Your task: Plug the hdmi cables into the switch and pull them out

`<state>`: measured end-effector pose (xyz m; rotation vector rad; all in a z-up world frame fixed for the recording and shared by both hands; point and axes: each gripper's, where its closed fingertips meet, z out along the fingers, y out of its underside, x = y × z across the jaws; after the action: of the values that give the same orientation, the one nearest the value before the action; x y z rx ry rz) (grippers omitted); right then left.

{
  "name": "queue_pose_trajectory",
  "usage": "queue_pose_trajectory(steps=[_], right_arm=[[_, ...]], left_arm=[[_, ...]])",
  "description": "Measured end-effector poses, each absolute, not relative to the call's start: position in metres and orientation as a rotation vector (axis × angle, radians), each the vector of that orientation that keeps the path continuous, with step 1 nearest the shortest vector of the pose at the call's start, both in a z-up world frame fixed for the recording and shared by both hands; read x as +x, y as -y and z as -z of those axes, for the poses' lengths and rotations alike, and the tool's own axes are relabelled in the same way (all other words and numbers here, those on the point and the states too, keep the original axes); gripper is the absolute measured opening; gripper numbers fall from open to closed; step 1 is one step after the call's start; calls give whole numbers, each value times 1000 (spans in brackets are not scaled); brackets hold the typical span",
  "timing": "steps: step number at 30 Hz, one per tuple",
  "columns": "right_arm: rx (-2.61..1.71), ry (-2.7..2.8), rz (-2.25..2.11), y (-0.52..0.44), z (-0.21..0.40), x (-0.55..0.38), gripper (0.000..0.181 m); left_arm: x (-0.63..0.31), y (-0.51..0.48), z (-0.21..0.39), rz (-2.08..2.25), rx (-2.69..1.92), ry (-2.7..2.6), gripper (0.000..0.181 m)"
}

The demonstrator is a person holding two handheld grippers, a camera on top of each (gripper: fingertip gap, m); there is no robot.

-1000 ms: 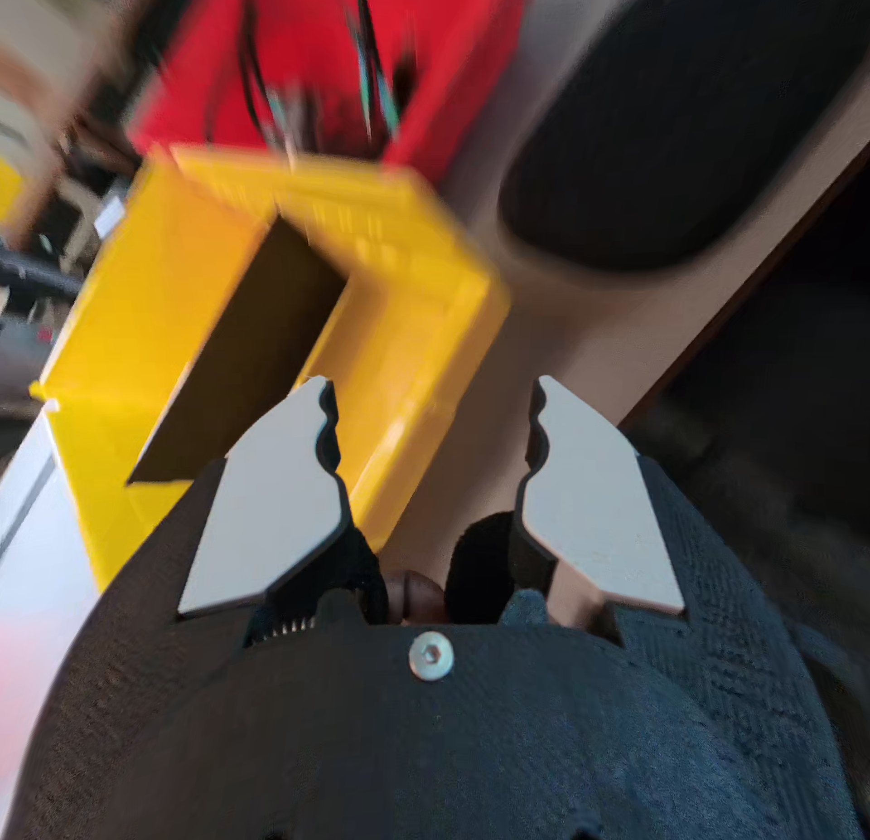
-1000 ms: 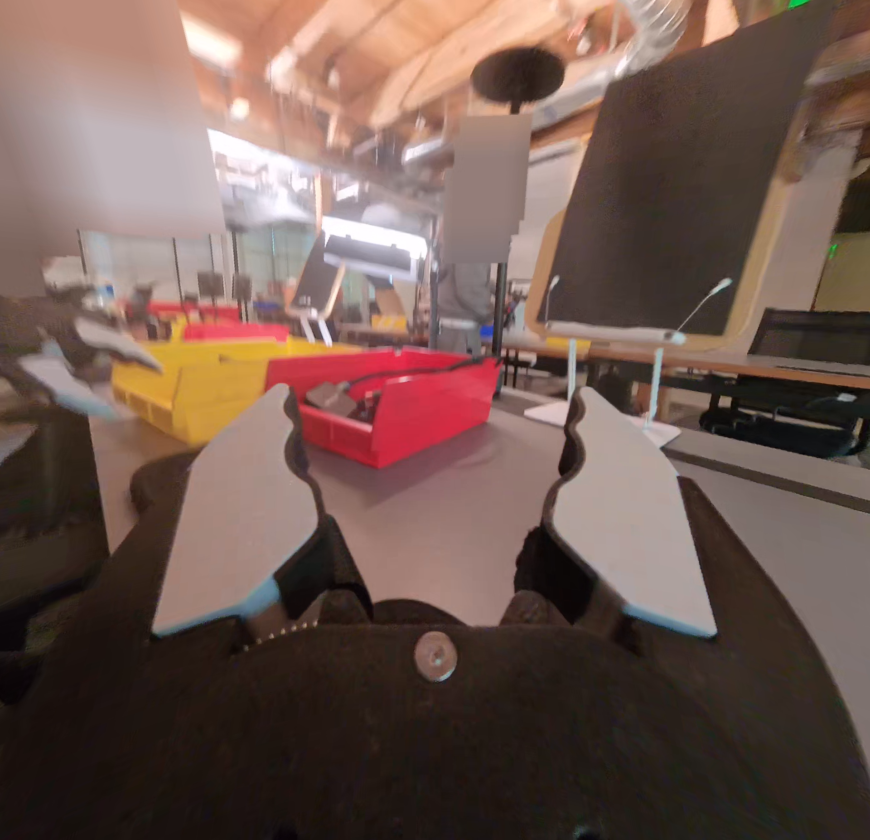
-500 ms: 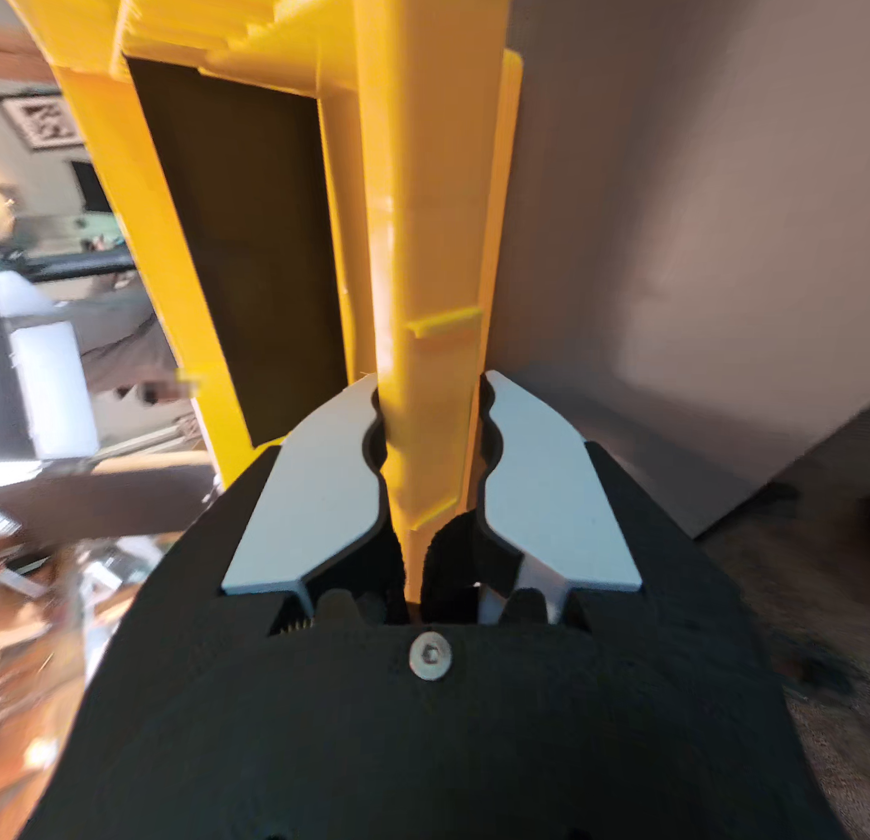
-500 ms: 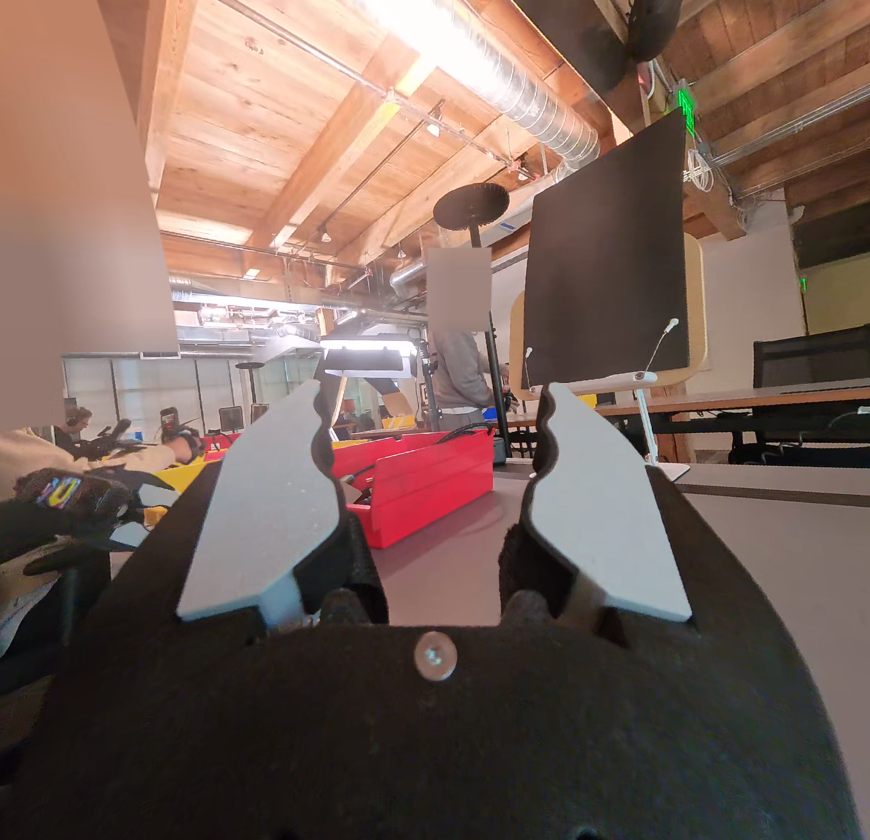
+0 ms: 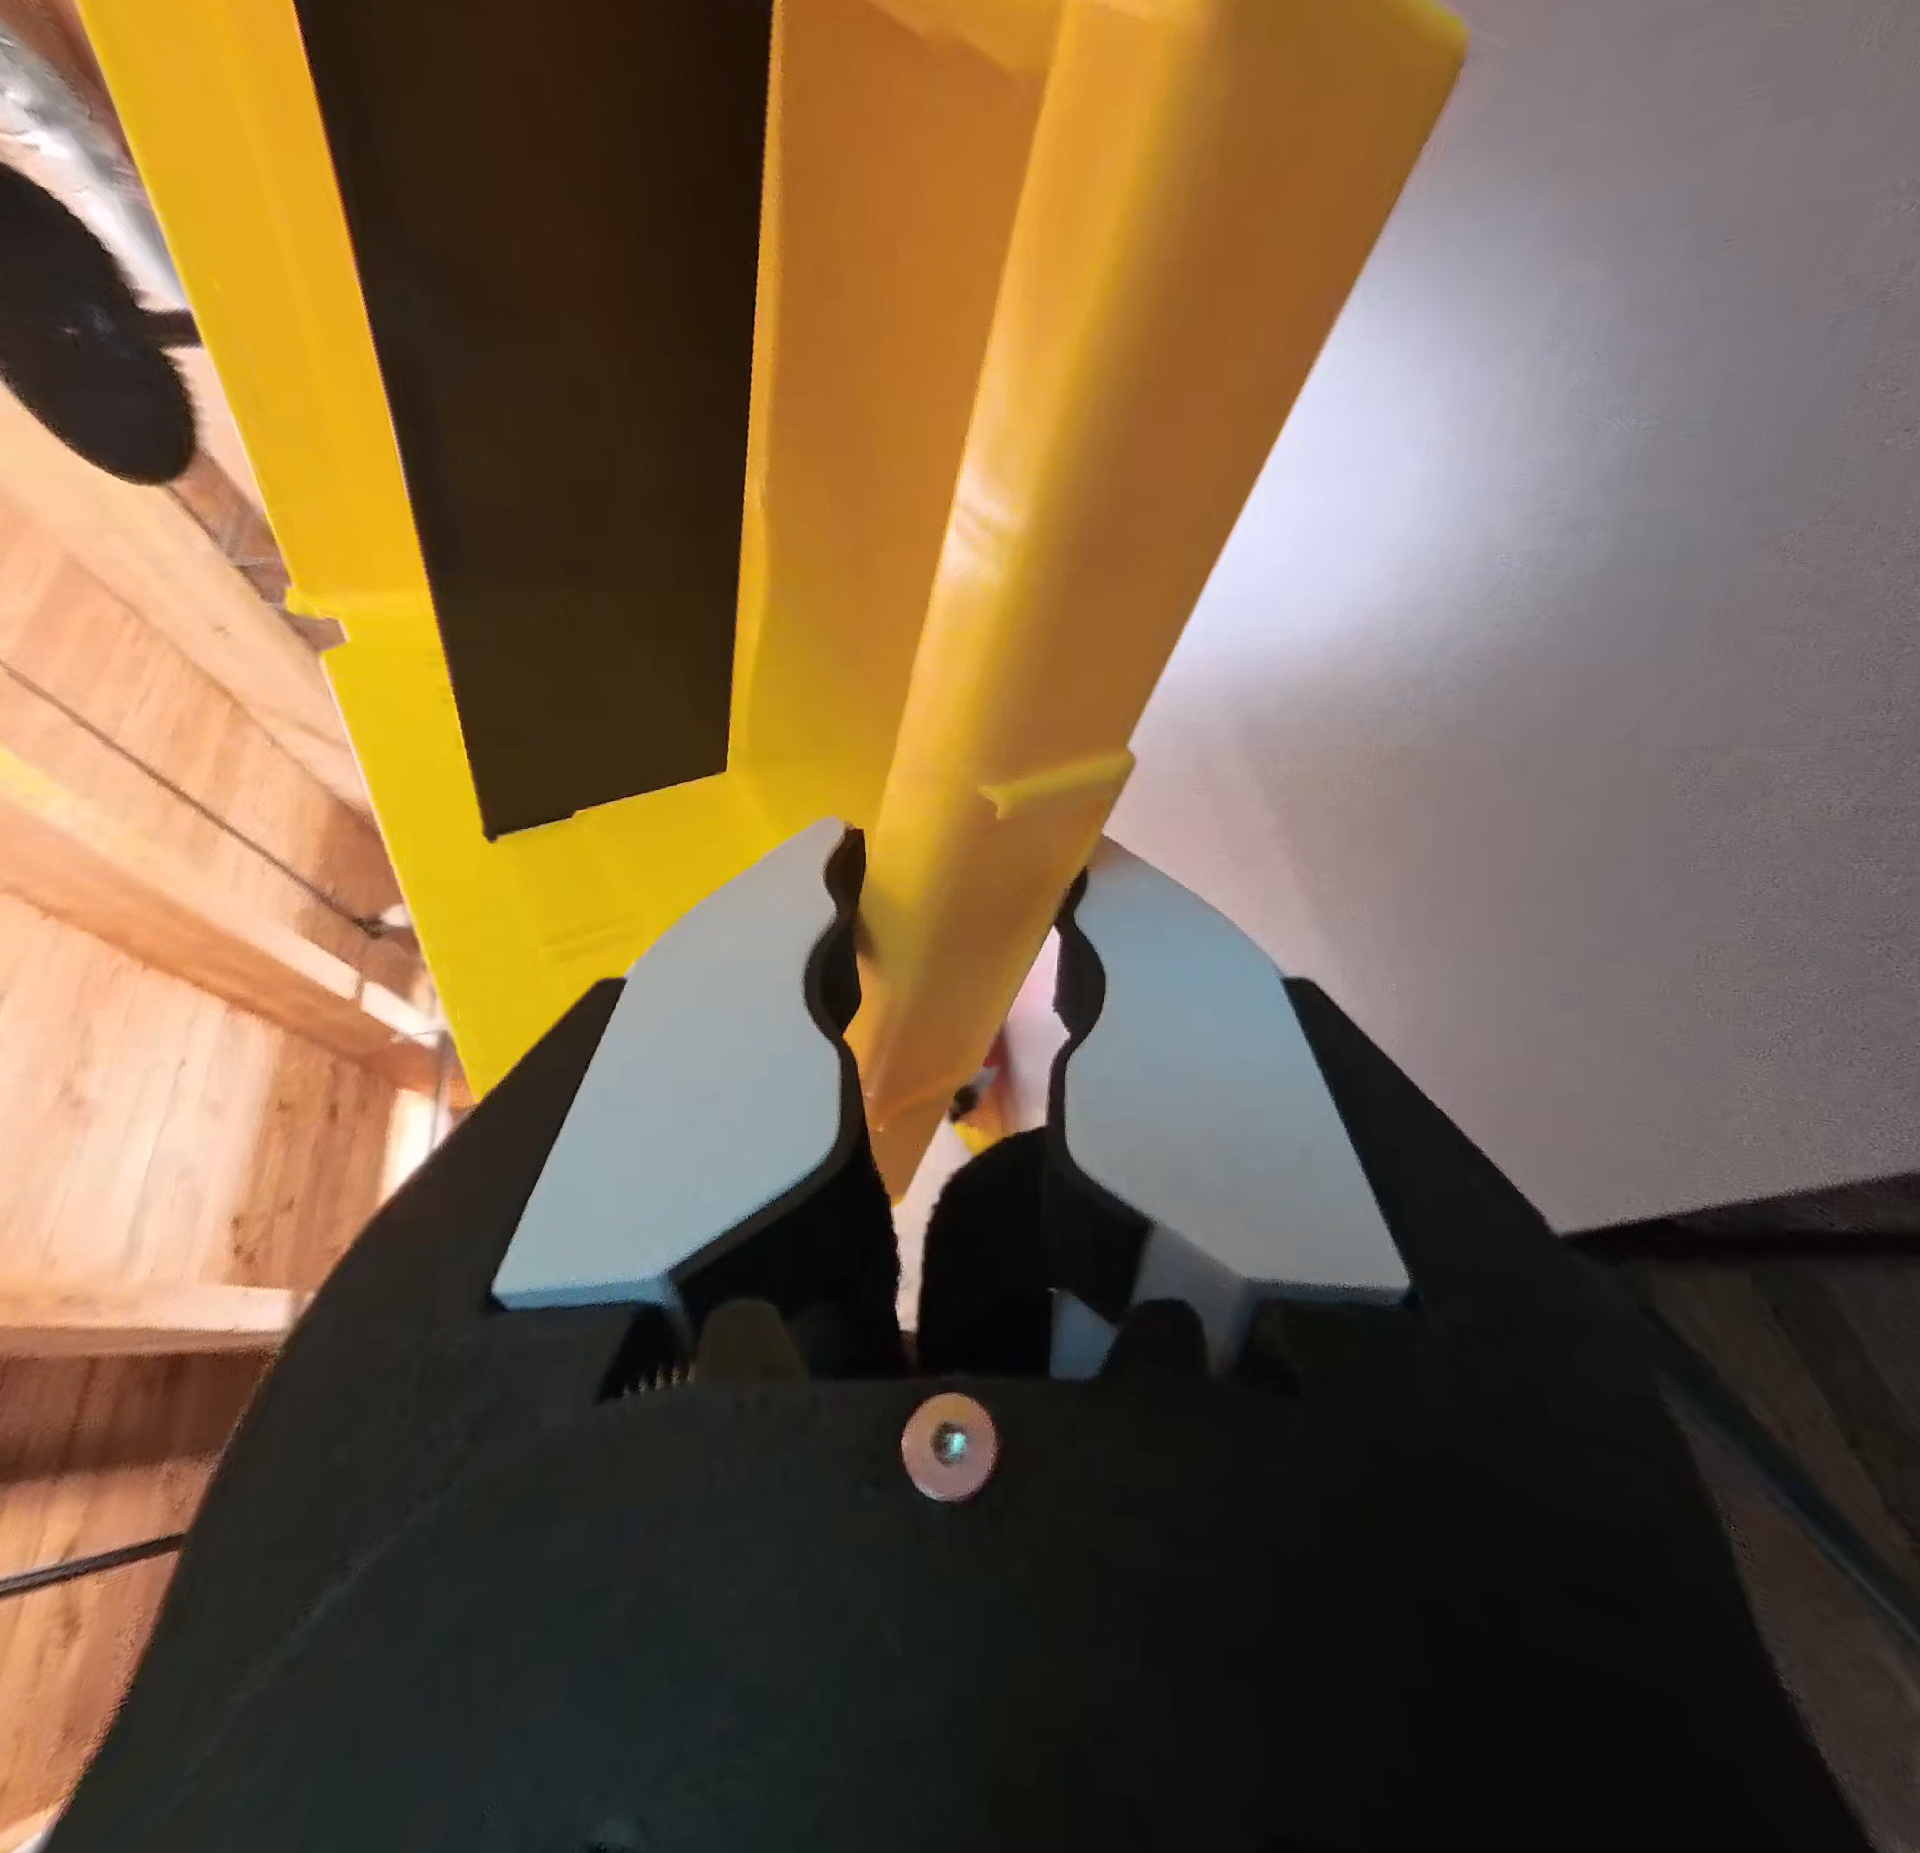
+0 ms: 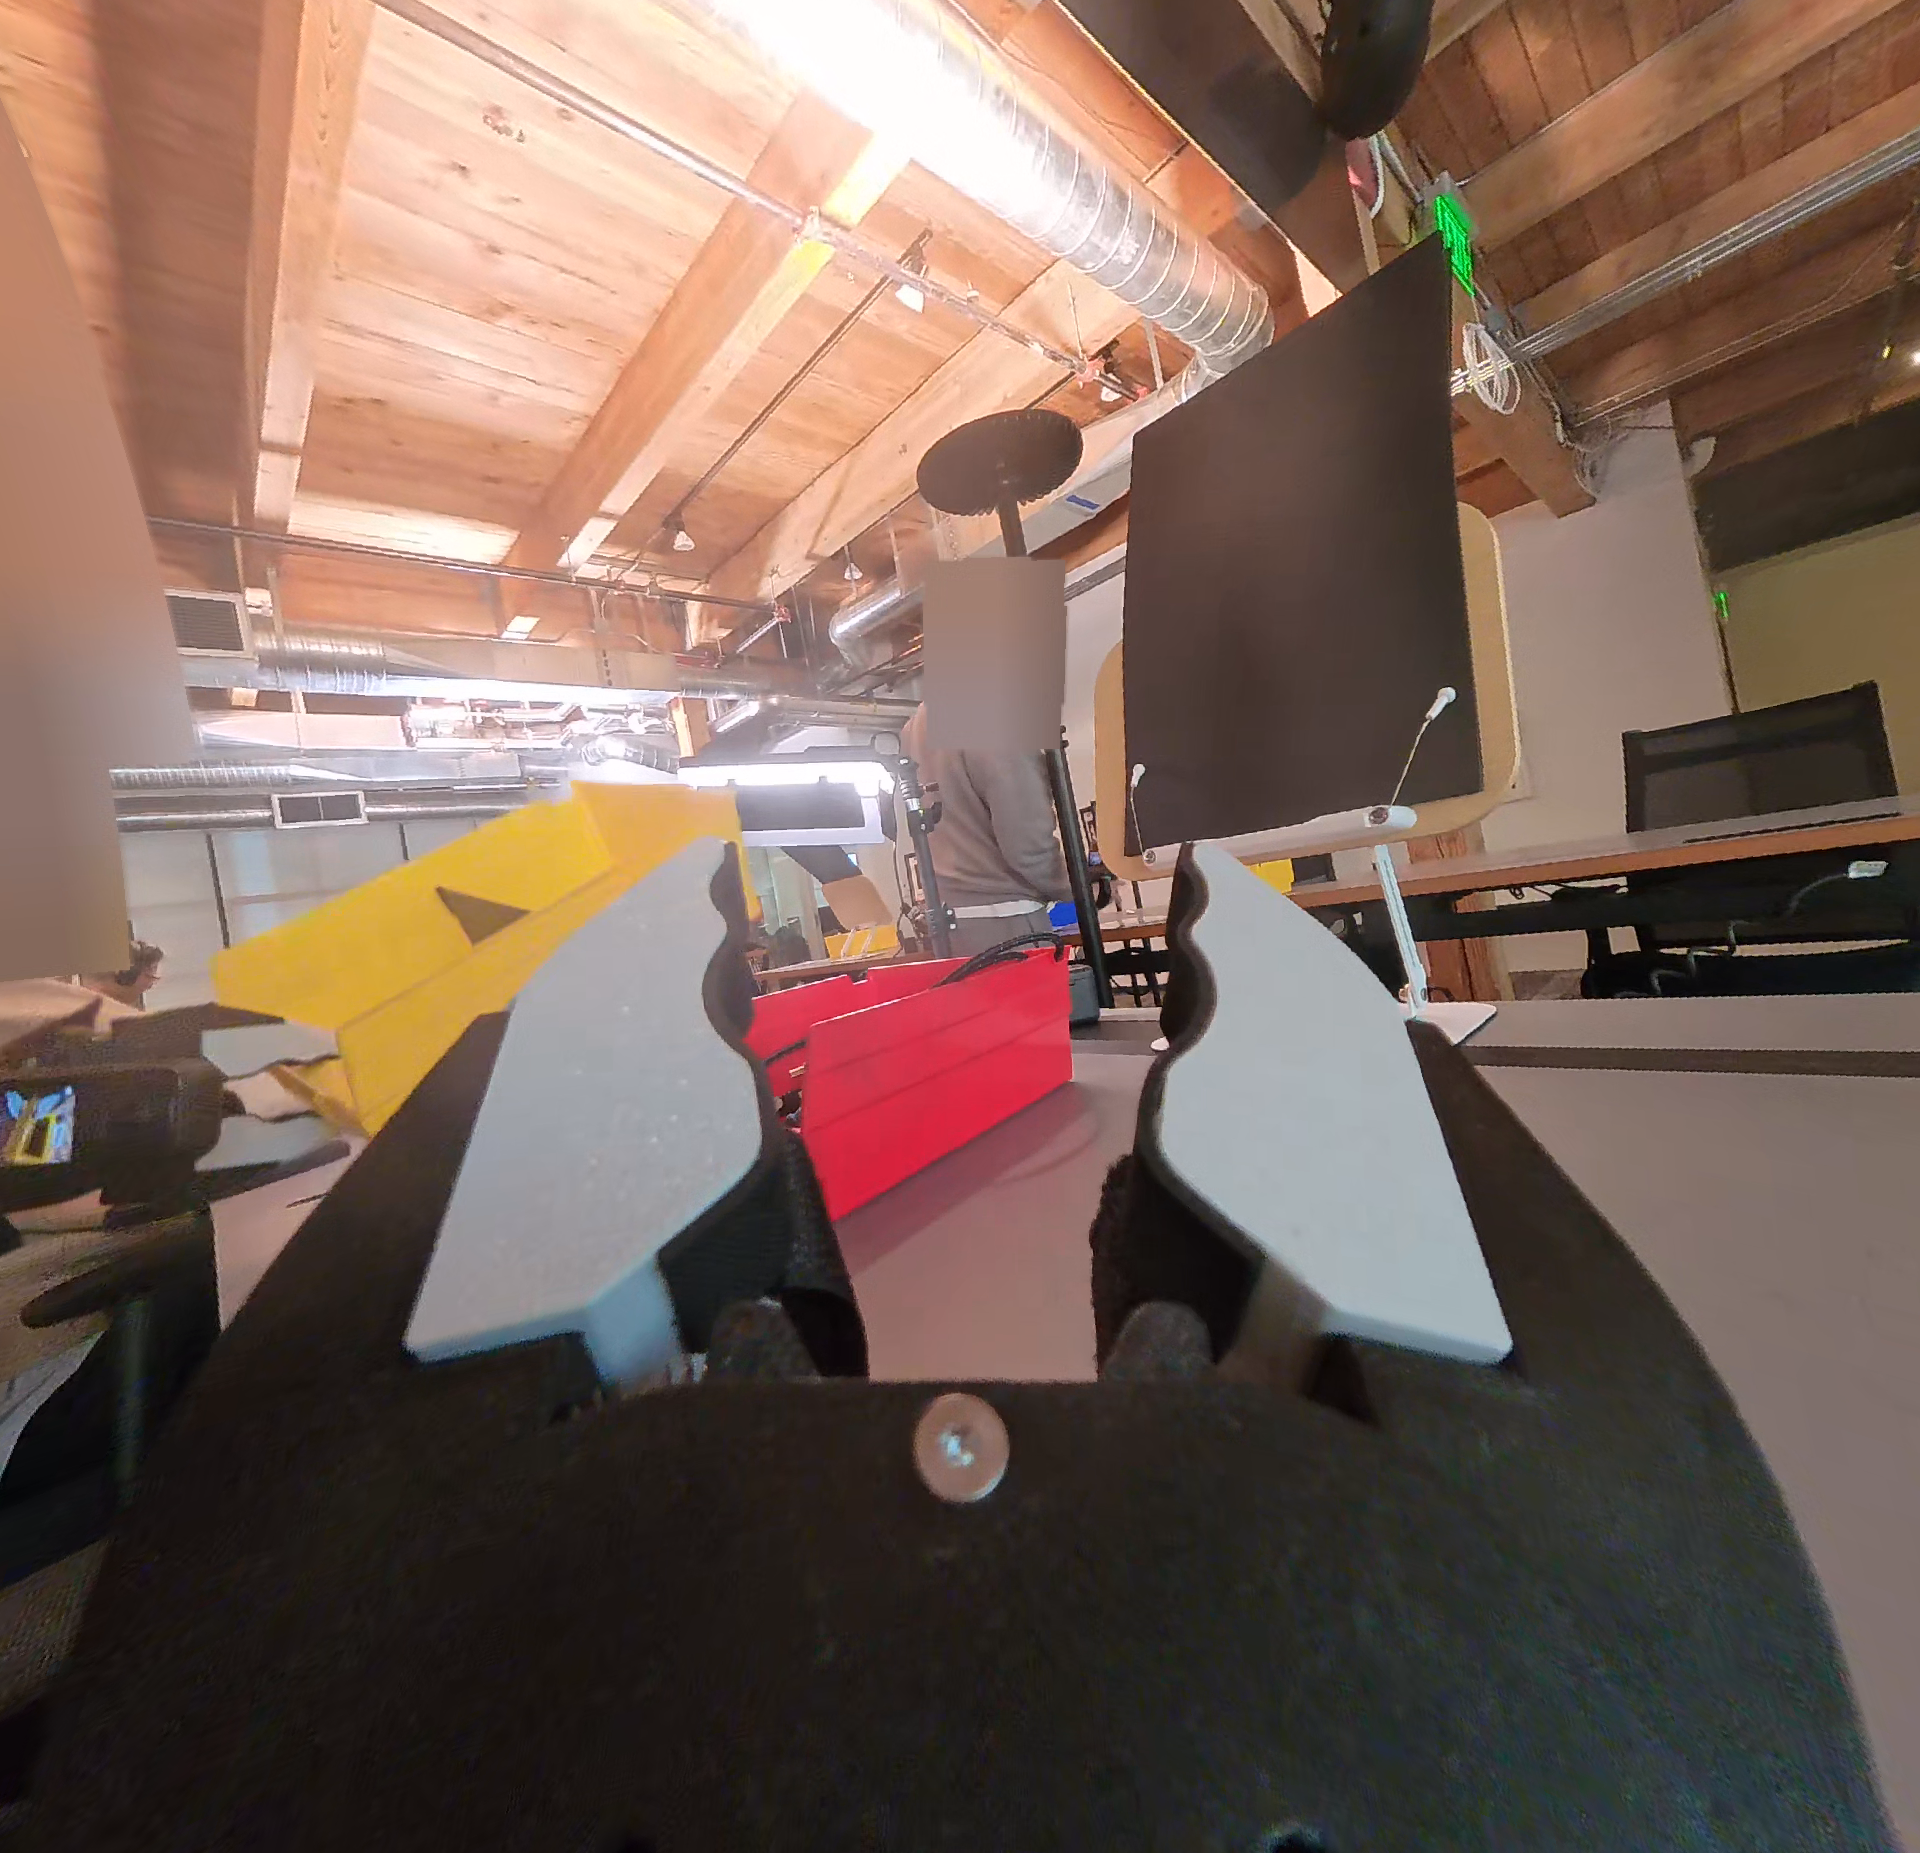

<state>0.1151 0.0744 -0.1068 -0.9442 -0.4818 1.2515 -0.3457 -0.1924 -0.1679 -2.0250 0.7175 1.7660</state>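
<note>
My left gripper (image 5: 966, 853) is shut on the side wall of a yellow bin (image 5: 1039, 453) with a dark bottom and holds it tilted up off the table. In the right wrist view the yellow bin (image 6: 416, 951) hangs tilted at the left, with the left gripper (image 6: 270, 1050) clamped on its lower edge. My right gripper (image 6: 956, 863) is open and empty, low over the grey table (image 6: 1662, 1180). It points at a red bin (image 6: 935, 1065) with a black cable (image 6: 997, 956) showing over its rim. No switch shows.
A black panel on a white stand (image 6: 1299, 640) stands at the back right of the table. A person (image 6: 987, 827) stands behind the red bin. Desks and dark chairs lie farther right.
My left gripper closed on the yellow bin's wall, then lifted and tilted the bin. My right gripper stayed open and now sits lower and points more upward.
</note>
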Motion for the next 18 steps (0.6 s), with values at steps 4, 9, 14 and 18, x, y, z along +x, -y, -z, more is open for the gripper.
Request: queue_pose_trajectory(steps=[4, 9, 14, 18], right_arm=[[-942, 474, -1249, -75, 107, 116, 77], [-943, 455, -1263, -77, 106, 118, 76], [-941, 440, -1268, -78, 106, 120, 75], [-930, 451, -1258, -76, 106, 120, 75]], left_arm=[[-321, 169, 130, -1839, -1886, -688, 33], [-275, 127, 97, -1727, -1754, -683, 32], [-228, 85, 83, -1699, -1637, -792, 32], [-168, 49, 97, -1510, -1600, -902, 32]])
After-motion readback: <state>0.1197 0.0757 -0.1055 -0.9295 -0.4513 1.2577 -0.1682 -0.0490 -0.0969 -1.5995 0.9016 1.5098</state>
